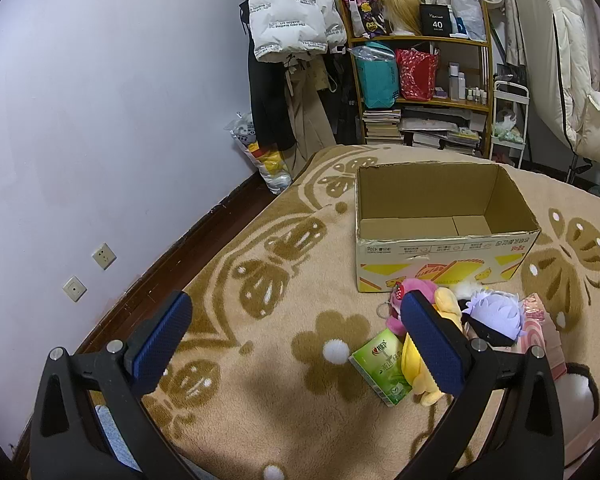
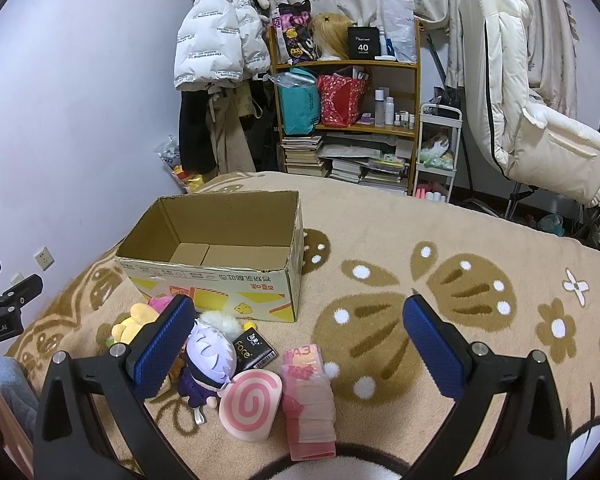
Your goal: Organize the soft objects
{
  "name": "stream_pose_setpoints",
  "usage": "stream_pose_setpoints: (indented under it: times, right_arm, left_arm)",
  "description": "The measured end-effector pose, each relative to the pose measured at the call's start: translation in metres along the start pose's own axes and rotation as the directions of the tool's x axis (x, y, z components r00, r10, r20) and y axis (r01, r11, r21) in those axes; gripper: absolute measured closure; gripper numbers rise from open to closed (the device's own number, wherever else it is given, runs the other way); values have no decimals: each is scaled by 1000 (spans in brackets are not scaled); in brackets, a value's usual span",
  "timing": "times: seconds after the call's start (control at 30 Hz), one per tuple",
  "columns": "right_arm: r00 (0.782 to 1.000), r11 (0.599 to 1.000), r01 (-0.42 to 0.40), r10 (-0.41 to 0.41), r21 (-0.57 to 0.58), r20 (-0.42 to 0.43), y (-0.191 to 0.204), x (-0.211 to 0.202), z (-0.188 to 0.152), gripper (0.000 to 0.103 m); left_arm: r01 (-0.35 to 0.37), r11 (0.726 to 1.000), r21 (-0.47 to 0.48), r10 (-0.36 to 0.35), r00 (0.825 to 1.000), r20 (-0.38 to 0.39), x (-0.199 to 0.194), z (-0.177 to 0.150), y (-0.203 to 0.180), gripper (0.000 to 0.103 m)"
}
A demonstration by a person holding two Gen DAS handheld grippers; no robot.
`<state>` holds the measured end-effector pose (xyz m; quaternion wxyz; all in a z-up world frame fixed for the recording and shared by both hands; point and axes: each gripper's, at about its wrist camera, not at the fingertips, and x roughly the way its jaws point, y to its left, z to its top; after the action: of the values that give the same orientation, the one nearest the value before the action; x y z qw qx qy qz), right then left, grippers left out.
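An open cardboard box [image 1: 440,268] stands empty on the patterned blanket; it also shows in the right wrist view [image 2: 220,284]. In front of it lies a pile: a pink plush [image 1: 414,292], a yellow plush [image 1: 446,304], a purple-haired doll [image 1: 494,314] [image 2: 210,356], a pink swirl cushion [image 2: 250,404], a pink tissue pack [image 2: 308,392], a black pack [image 2: 256,350] and a green tissue pack [image 1: 382,366]. My left gripper [image 1: 296,344] is open and empty, left of the pile. My right gripper [image 2: 296,344] is open and empty above the cushion and pink pack.
The beige blanket [image 2: 440,280] with brown butterfly patterns covers the bed. A lavender wall [image 1: 100,120] is at the left. Behind stand a shelf [image 2: 348,120] with bags and books, hanging coats [image 2: 220,40] and a white padded chair [image 2: 520,120].
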<state>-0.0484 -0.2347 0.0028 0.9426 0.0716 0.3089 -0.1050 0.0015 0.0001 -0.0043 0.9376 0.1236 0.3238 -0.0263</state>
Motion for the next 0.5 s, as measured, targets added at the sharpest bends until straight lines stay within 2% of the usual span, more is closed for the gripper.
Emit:
stream_pose_setpoints:
  times: [0.5]
  right_arm:
    - [1000,1000,-2,2,2,-1,-1,0,0,0]
  left_arm:
    - [0,1000,0,0,1000,-1,0,-1,0,0]
